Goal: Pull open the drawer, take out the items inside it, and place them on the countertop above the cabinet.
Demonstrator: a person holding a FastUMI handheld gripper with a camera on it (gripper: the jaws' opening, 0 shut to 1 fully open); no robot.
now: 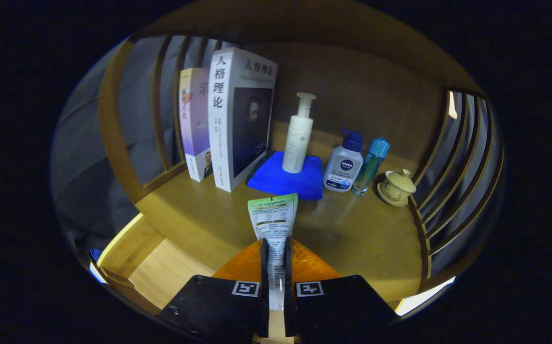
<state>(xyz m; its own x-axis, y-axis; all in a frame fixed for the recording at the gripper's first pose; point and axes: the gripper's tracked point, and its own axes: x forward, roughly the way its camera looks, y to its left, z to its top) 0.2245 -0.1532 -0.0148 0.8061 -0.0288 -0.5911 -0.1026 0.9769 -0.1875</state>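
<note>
White green-tipped tube [274,224] in tool [274,260]

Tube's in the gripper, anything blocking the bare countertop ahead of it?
Nothing visible. The gripper is shut on the tube, and the countertop just ahead is bare wood. The blue cloth, pump bottles, books and lidded cup stand farther back.
</note>
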